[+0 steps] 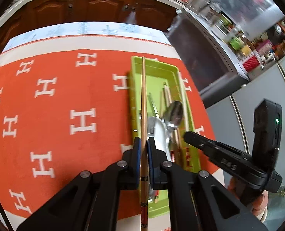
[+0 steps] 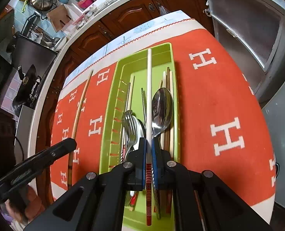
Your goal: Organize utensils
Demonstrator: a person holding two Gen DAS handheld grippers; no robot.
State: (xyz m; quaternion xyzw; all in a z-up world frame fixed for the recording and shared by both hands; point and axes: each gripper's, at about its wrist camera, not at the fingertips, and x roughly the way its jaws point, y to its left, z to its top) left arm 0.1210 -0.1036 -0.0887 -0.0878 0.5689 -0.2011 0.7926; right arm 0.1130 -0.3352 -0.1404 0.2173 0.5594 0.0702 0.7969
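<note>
Nearest, the left gripper point(image 1: 144, 144) is clamped on a bamboo chopstick point(image 1: 144, 96) above the cloth, and the right gripper point(image 2: 148, 146) pinches a white chopstick point(image 2: 149, 88) over the green tray point(image 2: 111, 104). Both sticks look light, stiff and slick, best gripped near the patterned thick end. Farther in lie spoons point(image 2: 161, 109).

Cloth point(image 1: 55, 100) left of the green tray point(image 1: 136, 67) lies open; spoons point(image 2: 161, 107) and chopsticks point(image 2: 170, 88) crowd the tray.
</note>
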